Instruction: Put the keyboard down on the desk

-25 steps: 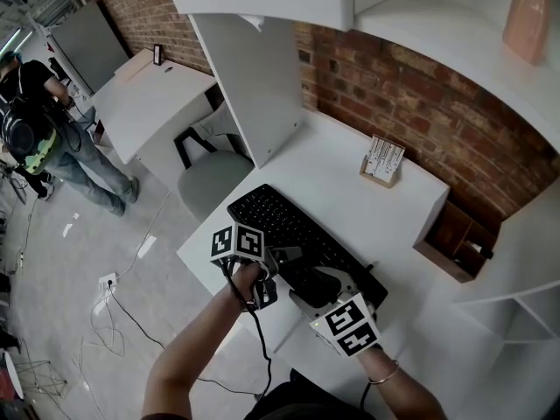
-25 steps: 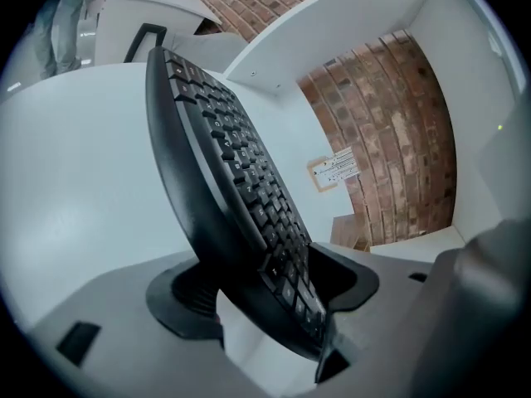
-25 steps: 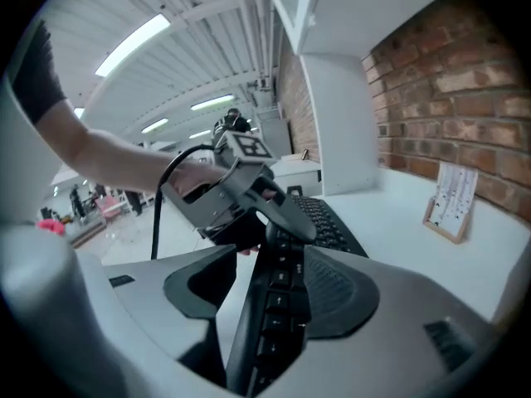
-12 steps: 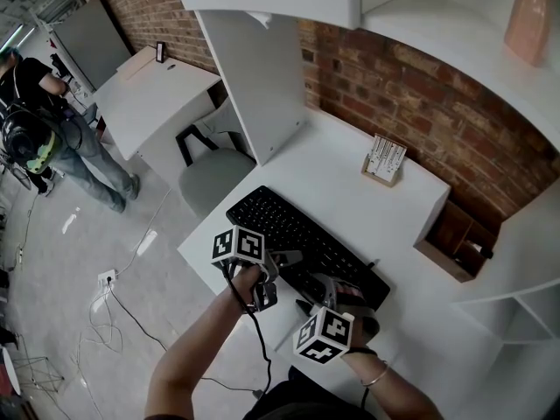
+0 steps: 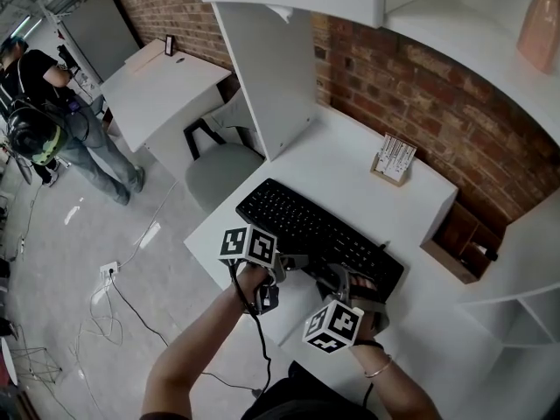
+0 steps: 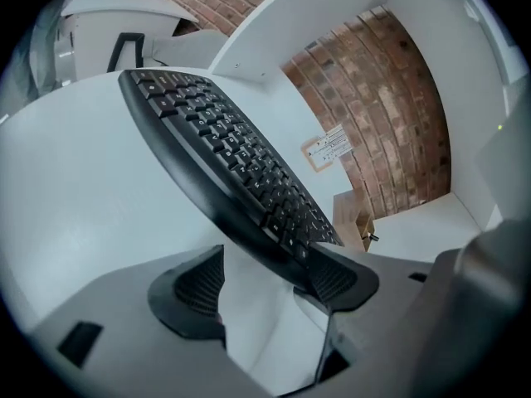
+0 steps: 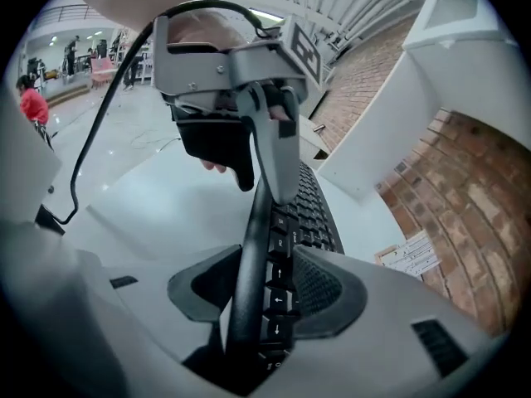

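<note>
Keyboard (image 5: 319,234), black, lies across the near part of a white desk (image 5: 350,169) below a brick wall (image 5: 420,86). Right gripper (image 7: 265,293) is closing on the keyboard's near edge, with a pad against each face. Left gripper (image 6: 265,280) has its jaws apart, and the keyboard's edge rests over one pad.

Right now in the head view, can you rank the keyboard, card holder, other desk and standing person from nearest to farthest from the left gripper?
From the left gripper:
1. keyboard, right at its jaws.
2. card holder, across the desk by the brick wall.
3. other desk, upper left, beyond the chair.
4. person, far left on the floor.
</note>
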Motion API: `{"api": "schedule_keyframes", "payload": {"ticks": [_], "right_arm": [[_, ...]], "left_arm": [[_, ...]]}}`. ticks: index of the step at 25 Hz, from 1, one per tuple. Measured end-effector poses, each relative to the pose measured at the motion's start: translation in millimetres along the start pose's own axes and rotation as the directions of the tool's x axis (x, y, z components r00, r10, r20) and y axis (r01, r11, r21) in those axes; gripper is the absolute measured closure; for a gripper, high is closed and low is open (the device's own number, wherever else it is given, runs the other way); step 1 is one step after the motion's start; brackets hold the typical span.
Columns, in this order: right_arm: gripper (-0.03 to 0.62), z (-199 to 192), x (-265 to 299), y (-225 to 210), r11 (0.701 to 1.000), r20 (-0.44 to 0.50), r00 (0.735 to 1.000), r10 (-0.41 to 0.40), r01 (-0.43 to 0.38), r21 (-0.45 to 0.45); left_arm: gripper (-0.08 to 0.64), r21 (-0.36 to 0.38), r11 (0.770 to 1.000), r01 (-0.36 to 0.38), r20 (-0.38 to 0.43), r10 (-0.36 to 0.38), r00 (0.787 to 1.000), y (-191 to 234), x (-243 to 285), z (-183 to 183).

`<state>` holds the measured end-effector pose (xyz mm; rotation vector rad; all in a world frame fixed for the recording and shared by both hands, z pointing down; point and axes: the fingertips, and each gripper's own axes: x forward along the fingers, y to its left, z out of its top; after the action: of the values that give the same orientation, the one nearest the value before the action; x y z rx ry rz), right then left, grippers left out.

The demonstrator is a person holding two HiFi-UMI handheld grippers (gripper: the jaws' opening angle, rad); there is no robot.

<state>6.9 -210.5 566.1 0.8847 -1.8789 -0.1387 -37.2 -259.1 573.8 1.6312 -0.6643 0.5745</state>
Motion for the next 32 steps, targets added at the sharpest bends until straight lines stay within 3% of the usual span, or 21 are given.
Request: {"api": "schedule_keyframes", "payload": {"ticks": [5, 12, 22, 27, 32], "right_arm": [[0.393, 0.3, 2.5, 2.8, 1.0, -0.002, 1.0, 0.02, -0.02, 0.009], [0.376, -6.4, 12.0, 16.0, 0.999, -0.037, 0.998, 0.049, -0.049, -0.002], [0.397, -1.1, -14.6, 9.5, 0.982, 0.015, 0.999, 0.03, -0.033, 0.186], [0.456, 1.2, -36.2, 6.7, 0.926, 0.103, 0.994, 0.02, -0.057, 0.372], [0.57, 5.7, -59.4, 5.2, 0.809, 0.23, 0.973, -0.01, -0.127, 0.573]], "left_arm": [[0.252, -0.006, 1.0, 0.007, 0.046, -0.007, 0.999, 8.8, -20.7, -16.6], [0.253, -0.03, 0.999, -0.03, 0.171, 0.035, 0.985, 32.2, -43.4, -28.5], [0.253, -0.052, 0.999, 0.015, 0.3, 0.001, 0.954, 34.0, -70.8, -35.8], [0.265, -0.005, 1.0, 0.012, 0.356, -0.01, 0.934, 23.3, -78.2, -42.9], [0.316, 0.077, 0.995, -0.058, 0.393, 0.023, 0.919, 15.1, -82.2, -56.3]]}}
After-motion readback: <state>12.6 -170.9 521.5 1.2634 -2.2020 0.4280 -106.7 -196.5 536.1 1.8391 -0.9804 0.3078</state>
